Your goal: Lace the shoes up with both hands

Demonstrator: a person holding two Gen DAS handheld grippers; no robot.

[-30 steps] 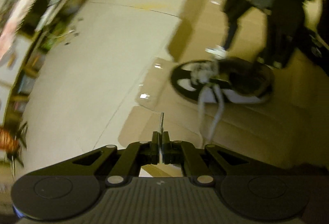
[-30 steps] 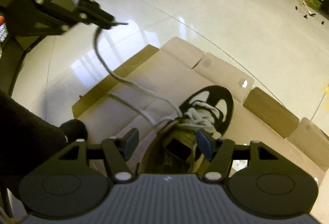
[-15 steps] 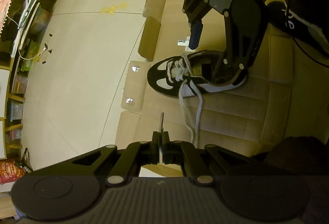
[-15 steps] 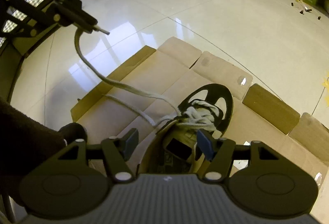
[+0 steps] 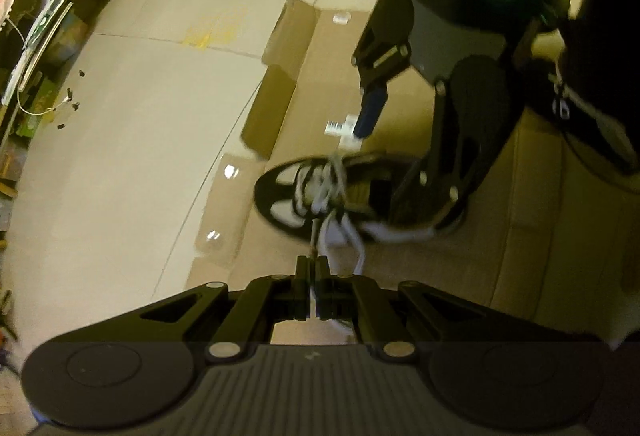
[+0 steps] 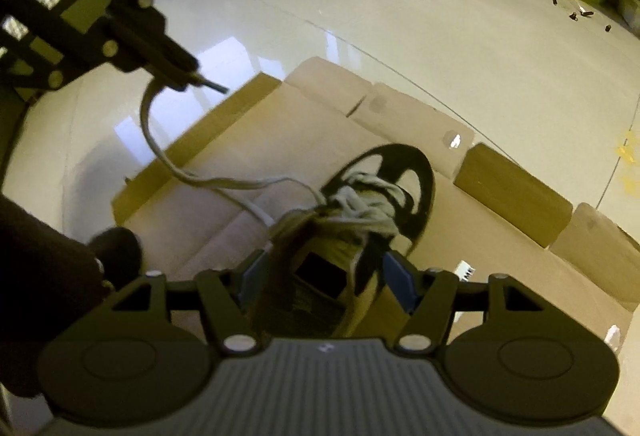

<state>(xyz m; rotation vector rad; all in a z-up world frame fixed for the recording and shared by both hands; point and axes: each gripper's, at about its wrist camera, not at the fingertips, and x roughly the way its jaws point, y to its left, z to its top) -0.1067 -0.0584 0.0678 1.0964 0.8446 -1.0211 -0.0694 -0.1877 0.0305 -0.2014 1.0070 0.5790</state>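
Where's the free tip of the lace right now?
The lace tip sticks out of the shut left gripper, upper left in the right wrist view, above the cardboard and left of the shoe.

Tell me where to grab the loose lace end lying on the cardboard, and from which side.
Grip the loose lace partway along its free run across the cardboard, clear of the shoe. Come from above: it lies flat there, with open space around it.

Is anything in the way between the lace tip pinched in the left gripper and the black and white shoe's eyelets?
Nothing visible blocks it. The left gripper pinches the grey lace by its tip, above bare cardboard. The right gripper straddles the black and white shoe at its heel end, away from that path.
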